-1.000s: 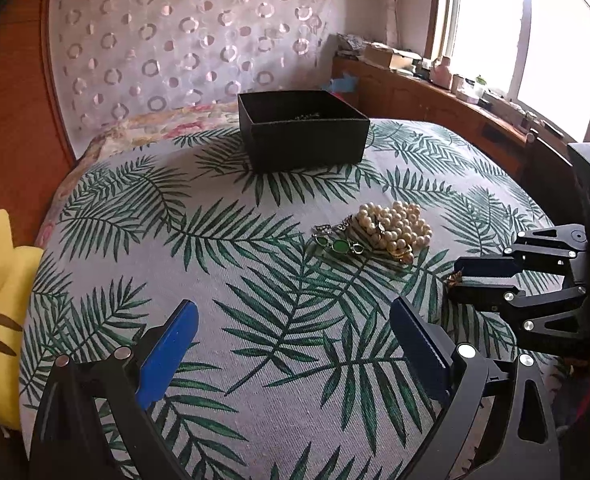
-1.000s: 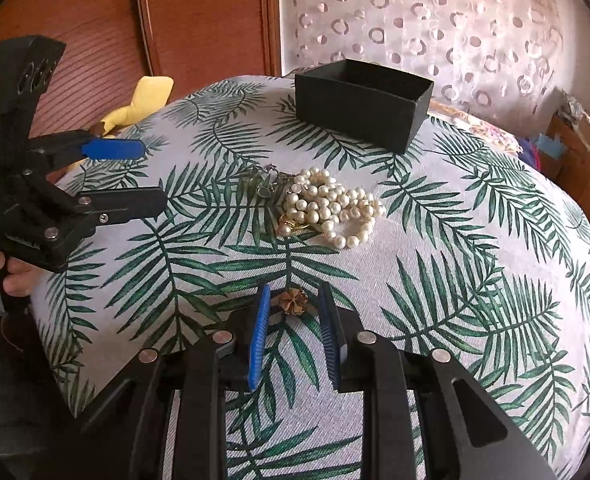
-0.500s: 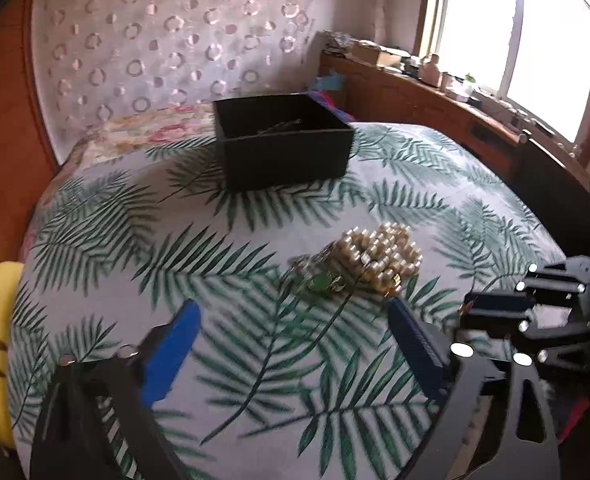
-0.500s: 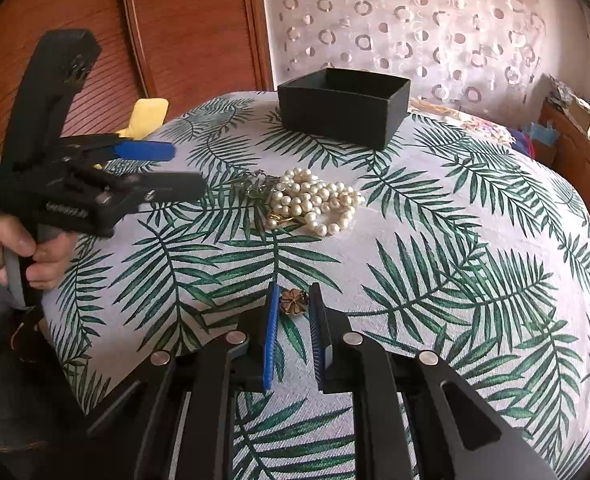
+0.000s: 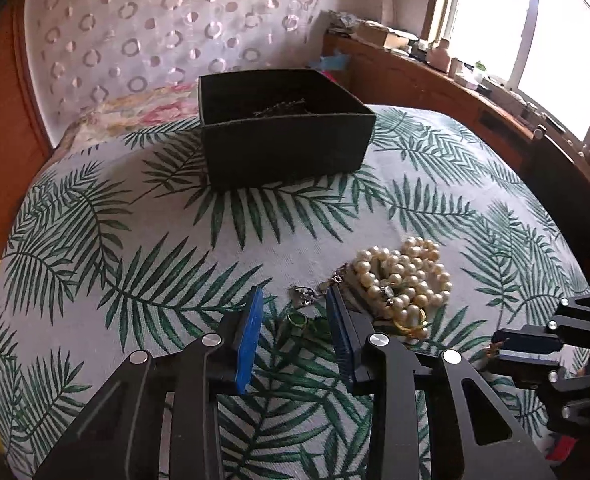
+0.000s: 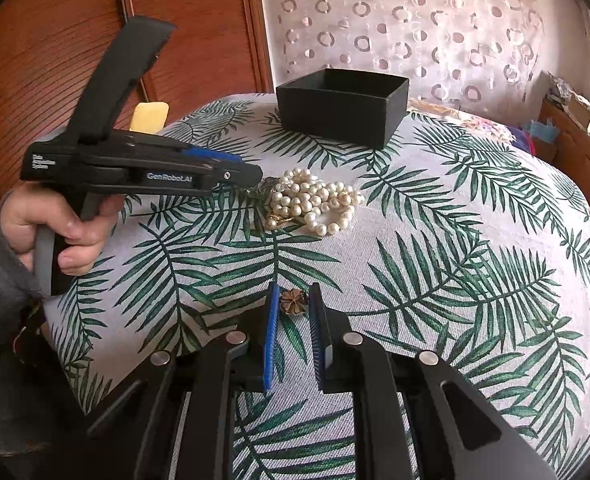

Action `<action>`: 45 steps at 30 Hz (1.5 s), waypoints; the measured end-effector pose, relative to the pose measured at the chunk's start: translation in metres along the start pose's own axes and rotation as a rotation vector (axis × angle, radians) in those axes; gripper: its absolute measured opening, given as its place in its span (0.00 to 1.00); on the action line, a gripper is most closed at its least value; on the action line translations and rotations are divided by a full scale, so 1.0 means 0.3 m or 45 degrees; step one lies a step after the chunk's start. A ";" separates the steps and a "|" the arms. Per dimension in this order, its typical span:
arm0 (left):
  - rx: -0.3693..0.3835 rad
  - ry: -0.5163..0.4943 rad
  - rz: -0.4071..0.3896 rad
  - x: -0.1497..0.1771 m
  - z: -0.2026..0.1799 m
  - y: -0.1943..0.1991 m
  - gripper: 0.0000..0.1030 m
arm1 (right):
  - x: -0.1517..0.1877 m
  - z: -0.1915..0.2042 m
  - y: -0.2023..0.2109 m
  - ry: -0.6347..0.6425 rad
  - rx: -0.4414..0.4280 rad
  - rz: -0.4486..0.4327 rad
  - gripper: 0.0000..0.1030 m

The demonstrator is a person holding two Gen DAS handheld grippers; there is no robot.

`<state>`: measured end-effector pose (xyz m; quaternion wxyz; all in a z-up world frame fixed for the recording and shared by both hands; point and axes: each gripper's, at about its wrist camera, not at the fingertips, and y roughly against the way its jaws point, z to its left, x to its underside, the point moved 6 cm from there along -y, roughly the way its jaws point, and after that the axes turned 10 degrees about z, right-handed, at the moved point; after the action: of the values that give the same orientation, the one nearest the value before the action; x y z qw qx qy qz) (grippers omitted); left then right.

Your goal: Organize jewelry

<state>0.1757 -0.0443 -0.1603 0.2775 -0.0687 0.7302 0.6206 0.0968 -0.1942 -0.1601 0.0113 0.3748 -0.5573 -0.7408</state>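
While the left gripper [image 5: 295, 322] closes around a light, slippery green pendant [image 5: 298, 320], pearls [image 5: 401, 280] at its two o'clock, the right gripper [image 6: 293, 302] pinches a small gold brooch [image 6: 293, 301].

the black box [image 5: 283, 148] stands at the far side of the leaf cloth [image 5: 115, 240], with bare cloth between it and the pearls [image 5: 403, 280]. the pearl heap lies just right of the left gripper [image 5: 295, 316]. the right gripper [image 6: 293, 308] has open cloth ahead up to the pearls.
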 end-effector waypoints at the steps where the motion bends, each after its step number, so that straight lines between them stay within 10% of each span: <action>1: -0.009 -0.008 0.000 0.002 0.002 0.004 0.31 | 0.002 0.001 0.000 0.001 0.000 0.001 0.16; 15: -0.090 -0.034 -0.002 0.039 0.044 0.023 0.31 | 0.000 0.003 -0.004 0.003 0.003 0.005 0.16; 22: -0.072 -0.096 -0.008 0.049 0.017 0.031 0.14 | 0.000 0.004 -0.005 0.002 0.003 0.004 0.16; 45: -0.046 -0.079 -0.331 -0.131 0.005 0.364 0.13 | -0.123 0.003 0.101 0.049 0.003 -0.115 0.16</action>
<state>0.1604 -0.0285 -0.0465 0.3768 -0.1484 0.6949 0.5943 0.1109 -0.1889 -0.1148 -0.0119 0.4139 -0.5401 -0.7327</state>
